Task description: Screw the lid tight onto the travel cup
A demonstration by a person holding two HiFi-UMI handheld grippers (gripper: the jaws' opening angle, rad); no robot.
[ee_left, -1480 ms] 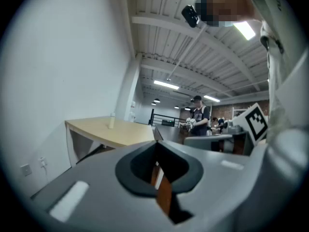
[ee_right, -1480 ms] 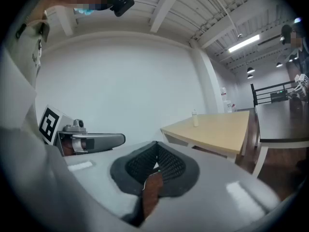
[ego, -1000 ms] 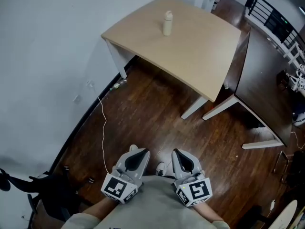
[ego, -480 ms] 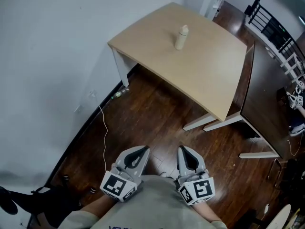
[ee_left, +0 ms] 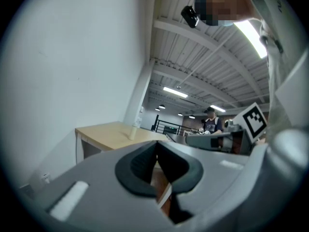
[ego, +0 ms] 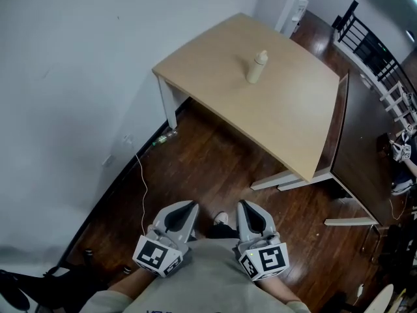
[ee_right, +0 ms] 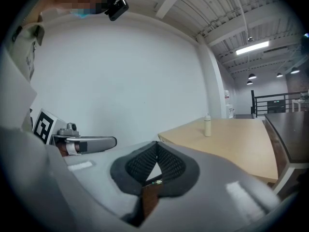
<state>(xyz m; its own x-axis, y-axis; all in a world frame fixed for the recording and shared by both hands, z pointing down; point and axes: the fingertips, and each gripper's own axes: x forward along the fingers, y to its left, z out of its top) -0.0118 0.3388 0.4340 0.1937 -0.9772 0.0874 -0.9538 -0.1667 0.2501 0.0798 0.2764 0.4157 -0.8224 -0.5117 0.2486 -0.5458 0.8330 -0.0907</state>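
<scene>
Now both tools sit low and close to the person's body. The left gripper [ego: 189, 205] and the right gripper [ego: 242, 205] lie side by side, and each has its fingers pressed together with nothing between them. Their shells are smooth grey plastic, and the inner pads are dark and ribbed.

Below them is a floor [ego: 215, 149] of dark, glossy wood planks, where a thin white cable [ego: 141, 181] runs along the pale wall [ego: 71, 77].

Farther away stands the desk [ego: 215, 57], with a light matte wood top and white legs. The travel cup [ego: 257, 67] stands upright on it, near its middle, so its long axis is vertical. It is a slim, cream cylinder with a narrower lid [ego: 261, 55] on top. I cannot tell if the lid is tight.

The cup is well apart from both grippers, ahead and a little to the right. I judge the right gripper slightly nearer, so the person must first reach the desk.
</scene>
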